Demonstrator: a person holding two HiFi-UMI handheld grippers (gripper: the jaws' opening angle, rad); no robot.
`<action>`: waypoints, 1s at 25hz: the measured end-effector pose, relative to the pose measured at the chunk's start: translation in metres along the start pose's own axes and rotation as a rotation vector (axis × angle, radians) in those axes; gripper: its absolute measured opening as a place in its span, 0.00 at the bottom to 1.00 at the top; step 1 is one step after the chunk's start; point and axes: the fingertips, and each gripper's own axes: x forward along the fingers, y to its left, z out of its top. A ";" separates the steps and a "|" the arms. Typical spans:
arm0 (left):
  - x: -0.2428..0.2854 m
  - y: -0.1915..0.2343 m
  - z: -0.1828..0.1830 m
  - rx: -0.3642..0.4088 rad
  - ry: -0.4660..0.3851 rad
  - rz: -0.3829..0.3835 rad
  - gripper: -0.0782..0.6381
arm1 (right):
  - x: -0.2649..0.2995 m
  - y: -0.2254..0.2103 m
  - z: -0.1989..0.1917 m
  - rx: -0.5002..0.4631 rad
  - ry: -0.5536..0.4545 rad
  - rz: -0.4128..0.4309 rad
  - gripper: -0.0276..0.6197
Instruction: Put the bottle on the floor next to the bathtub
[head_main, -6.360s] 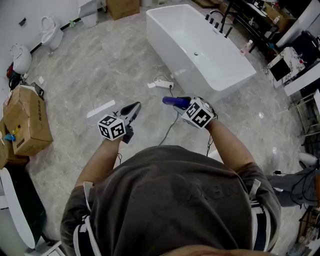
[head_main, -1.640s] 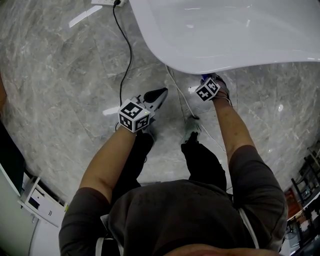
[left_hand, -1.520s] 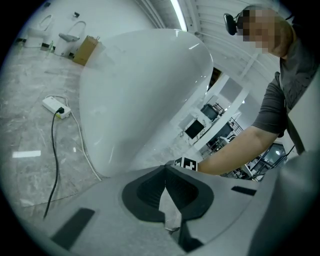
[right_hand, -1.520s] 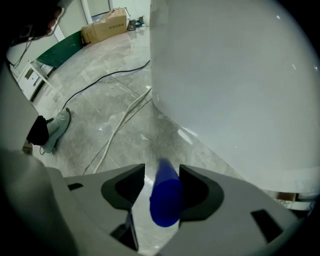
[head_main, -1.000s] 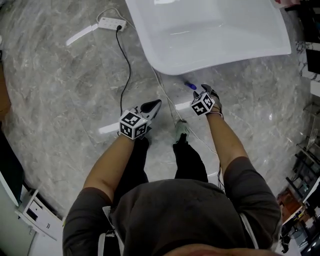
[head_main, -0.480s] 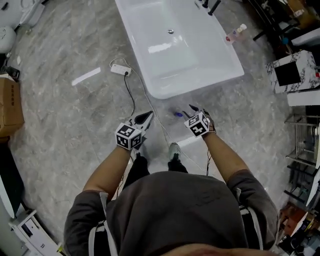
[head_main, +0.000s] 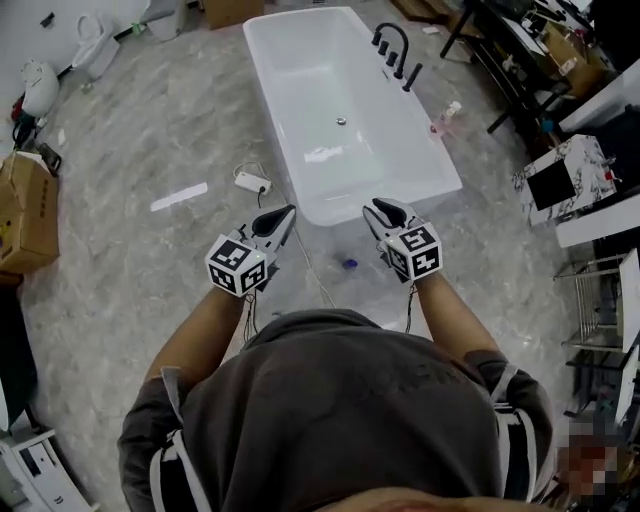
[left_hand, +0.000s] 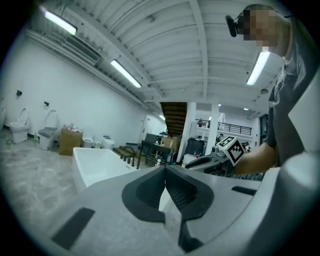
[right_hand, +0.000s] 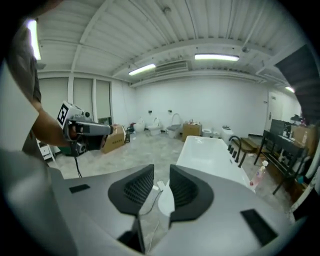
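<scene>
The small blue plastic bottle (head_main: 348, 264) lies on the grey marble floor (head_main: 180, 260), near the white bathtub's (head_main: 350, 120) end. My left tongs (head_main: 284, 213) are closed and my right tongs (head_main: 373, 206) slightly apart, both empty. The bottle is probably light and slippery, so grip it mid-body.

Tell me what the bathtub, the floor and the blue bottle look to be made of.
The bathtub looks like glossy white acrylic or enamel: bright highlights on smooth, seamless walls. The floor looks like polished grey stone or marble-look tile: veining and a light sheen. The bottle is opaque blue, likely plastic, but too small here to be sure.
</scene>
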 end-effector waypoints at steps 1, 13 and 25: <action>-0.005 -0.005 0.013 0.018 -0.017 -0.002 0.11 | -0.008 0.002 0.015 0.009 -0.037 0.006 0.17; -0.016 -0.044 0.058 0.066 -0.078 -0.031 0.11 | -0.083 -0.016 0.077 0.114 -0.263 0.036 0.03; -0.025 -0.040 0.070 0.046 -0.109 -0.005 0.11 | -0.088 -0.014 0.080 0.077 -0.249 0.032 0.03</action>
